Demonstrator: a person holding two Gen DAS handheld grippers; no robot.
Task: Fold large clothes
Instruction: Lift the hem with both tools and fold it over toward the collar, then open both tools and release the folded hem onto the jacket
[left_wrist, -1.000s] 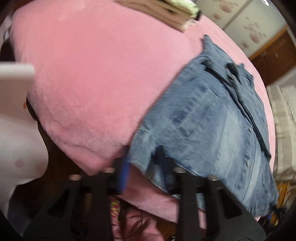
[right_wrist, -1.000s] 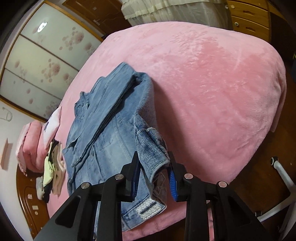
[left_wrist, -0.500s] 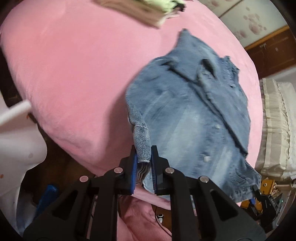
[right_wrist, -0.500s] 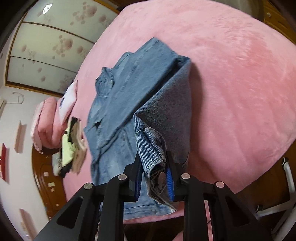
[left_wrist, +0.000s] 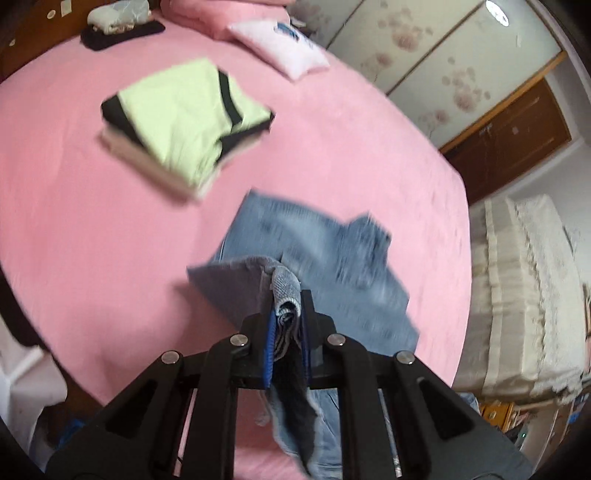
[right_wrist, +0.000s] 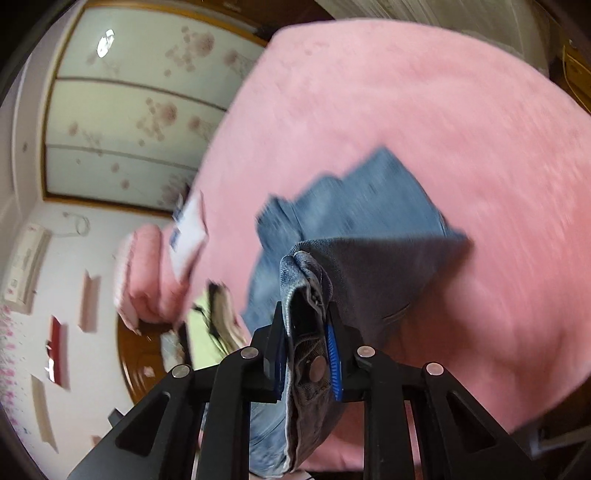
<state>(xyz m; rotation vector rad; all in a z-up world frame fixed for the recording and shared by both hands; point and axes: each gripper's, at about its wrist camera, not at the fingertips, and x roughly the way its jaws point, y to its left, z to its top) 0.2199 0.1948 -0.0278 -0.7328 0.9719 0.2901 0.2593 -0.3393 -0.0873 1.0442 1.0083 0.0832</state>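
In the left wrist view I had the left tongs (left_wrist: 287, 314) clamped on a bunched edge of the denim jacket (left_wrist: 332, 258), low in the middle of the frame. I held that edge raised so the near part of the jacket lifted into a peaked flap showing its grey inside, while the rest of it lay on the pink bed (left_wrist: 74, 221) toward the centre right. I judged this grip was meant to carry the near hem up and over onto the upper part. A stack of folded clothes (left_wrist: 184, 122) sat at upper left, well apart from the jacket, likely parked there to leave folding room. A white pillow (left_wrist: 284, 48) lay at the top.

In the right wrist view the right tongs (right_wrist: 306, 343) were likewise pinched tight on a thick seam of the jacket, a metal button showing between the blue pads. The fabric hung below them at bottom centre and stretched as a dark flap to the right. I held both corners at once to keep the fold edge straight. Both frames were blurred, so finer detail I could not tell.
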